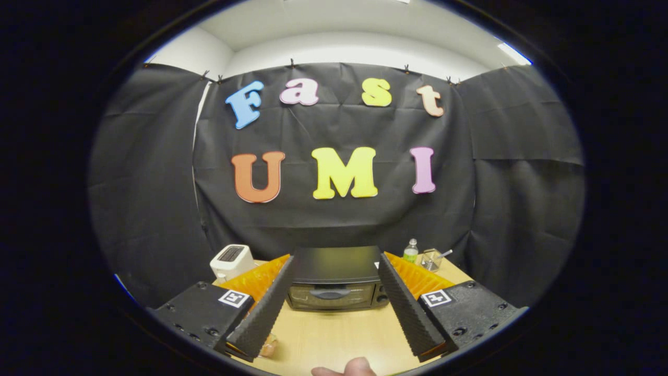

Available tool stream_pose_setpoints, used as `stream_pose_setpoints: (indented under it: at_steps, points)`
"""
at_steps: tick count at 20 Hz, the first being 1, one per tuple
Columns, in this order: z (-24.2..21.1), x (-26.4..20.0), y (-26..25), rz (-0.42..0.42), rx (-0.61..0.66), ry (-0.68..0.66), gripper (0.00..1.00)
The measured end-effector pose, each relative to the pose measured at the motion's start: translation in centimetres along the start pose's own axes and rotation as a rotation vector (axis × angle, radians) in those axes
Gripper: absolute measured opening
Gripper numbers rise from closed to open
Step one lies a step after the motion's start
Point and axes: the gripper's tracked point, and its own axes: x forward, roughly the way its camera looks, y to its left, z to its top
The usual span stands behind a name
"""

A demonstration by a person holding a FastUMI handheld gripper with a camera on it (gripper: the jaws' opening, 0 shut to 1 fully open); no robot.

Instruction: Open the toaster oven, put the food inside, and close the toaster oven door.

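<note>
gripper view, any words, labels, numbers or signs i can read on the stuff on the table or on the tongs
No readable words or numbers on these things.
Toaster oven: nothing legible on its closed door or control side; too small.
White appliance: dark top panel, no text readable.
Bottle: label too small and blurred.
Tongs, open, oven beyond them: a square black-and-white marker on each side, a pattern, not text.

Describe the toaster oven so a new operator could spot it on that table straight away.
On the wooden table, look beyond the open gripper, between its spread fingers. The toaster oven sits there, a black box whose glass door is shut. Unlike the small white appliance beside it and the bottle opposite, it is wide, dark and has a front handle.
</note>
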Motion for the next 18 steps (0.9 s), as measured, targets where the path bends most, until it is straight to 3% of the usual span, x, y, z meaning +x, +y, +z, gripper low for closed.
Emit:
stream_pose_setpoints:
  at_steps: [5, 13, 18]
  points:
    - [-2.8, 6.2, -1.2, 0.033, 0.037, 0.058, 1.0]
    - [-15.1, 18.4, -1.2, 0.081, -0.012, 0.294, 1.0]
    - [-18.5, 22.9, -0.5, 0.087, -0.021, 0.376, 1.0]
